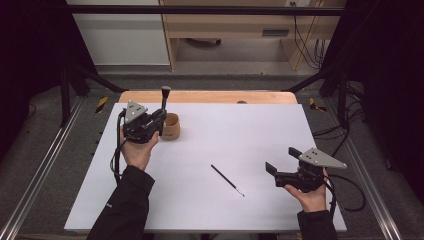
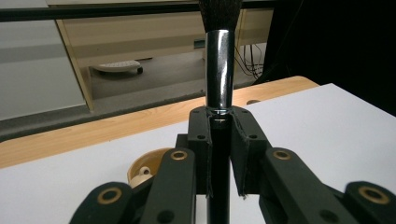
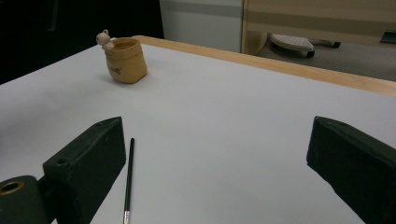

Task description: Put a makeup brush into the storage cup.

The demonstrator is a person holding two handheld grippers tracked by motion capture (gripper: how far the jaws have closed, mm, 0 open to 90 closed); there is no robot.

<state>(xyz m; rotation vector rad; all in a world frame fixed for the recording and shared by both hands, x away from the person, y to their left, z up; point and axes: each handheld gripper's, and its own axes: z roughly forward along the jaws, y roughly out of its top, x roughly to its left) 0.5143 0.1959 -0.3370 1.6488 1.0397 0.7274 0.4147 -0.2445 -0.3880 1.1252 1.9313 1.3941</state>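
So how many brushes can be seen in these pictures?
2. A thick brush with black handle and silver ferrule stands upright, clamped in the left gripper beside the tan cup. A thin black brush lies on the white table.

Your left tool (image 2: pixel 219 140) hiding the lower handle of the makeup brush (image 2: pixel 219 70), its bristle head cut off by the top edge, wooden cup (image 2: pixel 142 170) half hidden behind your tool, thin brush (image 3: pixel 128 182) tip cut off at the bottom edge, cup lettering too small to read
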